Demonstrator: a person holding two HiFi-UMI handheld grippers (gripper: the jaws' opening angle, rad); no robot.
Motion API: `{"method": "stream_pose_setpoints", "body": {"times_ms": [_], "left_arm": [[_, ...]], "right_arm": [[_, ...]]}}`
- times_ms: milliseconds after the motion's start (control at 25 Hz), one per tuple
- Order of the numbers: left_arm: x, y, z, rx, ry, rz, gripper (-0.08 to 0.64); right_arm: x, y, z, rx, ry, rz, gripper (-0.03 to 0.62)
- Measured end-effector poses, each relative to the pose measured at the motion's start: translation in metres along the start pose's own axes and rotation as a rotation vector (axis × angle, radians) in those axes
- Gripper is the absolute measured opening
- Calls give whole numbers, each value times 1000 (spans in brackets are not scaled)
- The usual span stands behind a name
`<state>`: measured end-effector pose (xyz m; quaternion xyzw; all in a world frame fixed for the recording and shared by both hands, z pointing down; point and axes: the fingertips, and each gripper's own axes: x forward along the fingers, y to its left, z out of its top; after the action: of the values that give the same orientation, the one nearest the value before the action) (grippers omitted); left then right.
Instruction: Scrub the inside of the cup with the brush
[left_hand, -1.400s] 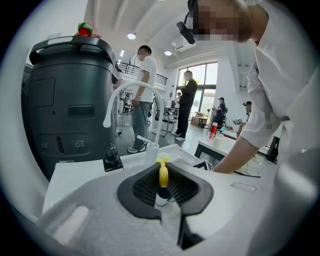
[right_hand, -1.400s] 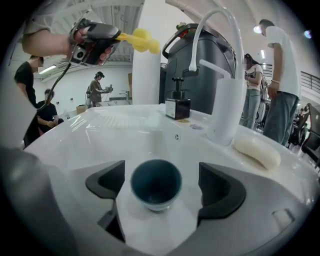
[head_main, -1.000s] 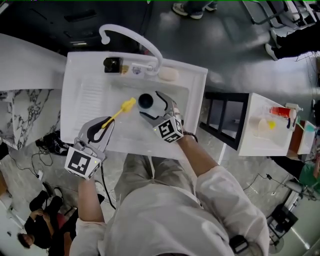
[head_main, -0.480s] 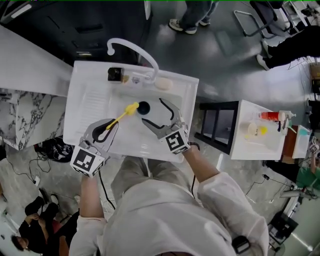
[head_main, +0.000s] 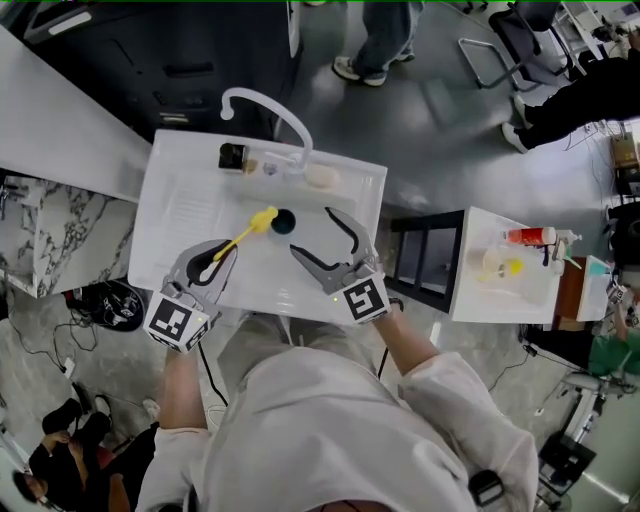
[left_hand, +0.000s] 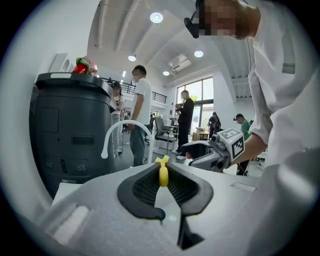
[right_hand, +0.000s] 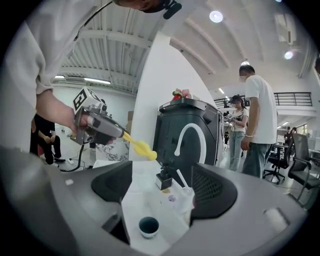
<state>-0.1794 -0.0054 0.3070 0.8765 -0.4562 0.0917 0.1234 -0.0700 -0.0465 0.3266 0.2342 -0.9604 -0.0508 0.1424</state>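
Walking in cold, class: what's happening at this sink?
A person stands over a white sink with a gripper in each hand. The left gripper is shut on a yellow brush, its head raised over the basin. The dark cup stands free in the basin. The right gripper is open, nothing between its jaws, which have just been closing a little.

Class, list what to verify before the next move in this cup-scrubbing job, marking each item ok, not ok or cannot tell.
1. Brush held in the left tongs: ok, shut on its handle.
2. Cup standing upright in the sink, mouth up: ok.
3. Cup steadied by the right tongs: not ok; jaws apart, just been closing slightly, nothing between them.
4. Brush head inside the cup: not ok, it is outside.
5. Cup's inside clean: cannot tell.
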Motion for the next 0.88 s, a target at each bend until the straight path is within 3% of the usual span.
{"method": "stream_pose_setpoints", "body": {"times_ms": [520, 760, 880], "left_arm": [[-11, -10, 17, 5, -61, 14, 37], [-11, -11, 24, 2, -75, 18, 37], [-10, -13, 26, -1, -71, 21, 37]], "right_arm": [[-33, 0, 36, 4, -58, -32, 341], [-44, -9, 45, 10, -103, -89, 205], [-48, -16, 46, 19, -114, -125, 91]]}}
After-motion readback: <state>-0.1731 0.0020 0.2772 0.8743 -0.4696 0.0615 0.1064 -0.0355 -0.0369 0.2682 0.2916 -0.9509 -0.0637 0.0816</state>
